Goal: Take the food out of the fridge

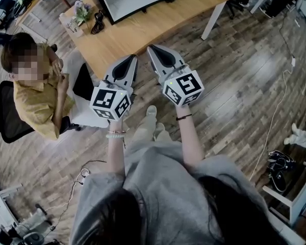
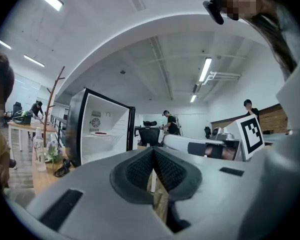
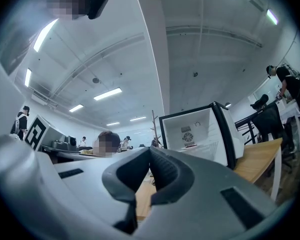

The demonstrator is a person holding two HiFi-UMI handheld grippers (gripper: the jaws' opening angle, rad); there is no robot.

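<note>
A small black fridge (image 1: 103, 4) with a white inside stands open on the wooden table (image 1: 122, 40), ahead of both grippers. In the left gripper view the fridge (image 2: 97, 129) has a flat dark reddish food item (image 2: 101, 133) on its upper shelf. The right gripper view shows the same fridge (image 3: 200, 131), with the food (image 3: 190, 145) only a small dark strip. My left gripper (image 1: 128, 60) and right gripper (image 1: 155, 50) are held side by side over the floor, just short of the table's near edge. Both are shut with nothing between their jaws, well apart from the fridge.
A person in a yellow shirt (image 1: 35, 96) sits on a black chair (image 1: 7, 119) at the left. A vase of flowers (image 1: 81, 14) and a black cable bundle (image 1: 98, 22) lie on the table's left part. A white table leg (image 1: 214, 19) stands at the right. Cables cross the wooden floor.
</note>
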